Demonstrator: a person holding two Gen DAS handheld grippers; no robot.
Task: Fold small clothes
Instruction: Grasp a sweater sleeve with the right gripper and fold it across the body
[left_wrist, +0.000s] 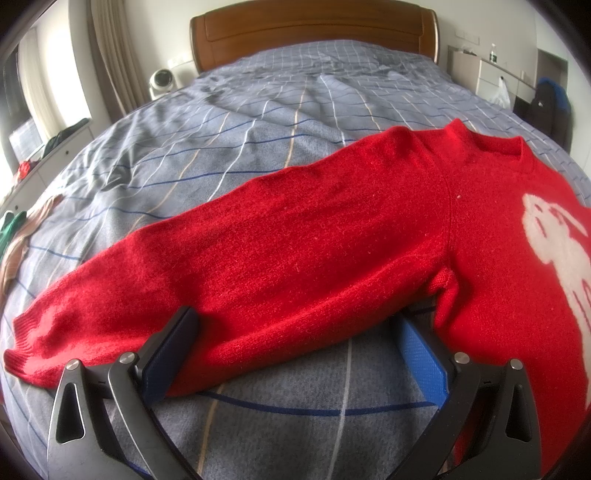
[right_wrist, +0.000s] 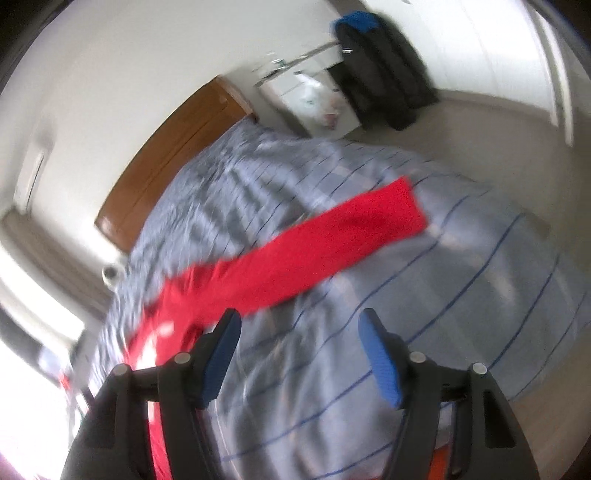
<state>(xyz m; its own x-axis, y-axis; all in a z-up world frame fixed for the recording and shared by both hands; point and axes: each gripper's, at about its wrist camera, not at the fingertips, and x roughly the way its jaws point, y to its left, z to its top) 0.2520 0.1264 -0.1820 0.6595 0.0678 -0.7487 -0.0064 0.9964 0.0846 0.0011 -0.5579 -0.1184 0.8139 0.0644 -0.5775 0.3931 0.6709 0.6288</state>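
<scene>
Red sweater (left_wrist: 332, 236), flat on bed (left_wrist: 258, 110); sleeve runs crosswise before left tool (left_wrist: 299, 350), fingers apart astride it, unclamped. Right tool (right_wrist: 299, 350): apart, empty, sweater up-left.

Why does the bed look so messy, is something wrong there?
Nothing looks broken or spilled. The red sweater lies flat with its sleeves stretched out, not yet folded. The checked bedcover is rumpled near the headboard, and a few loose clothes sit bunched at the bed's left edge.
</scene>
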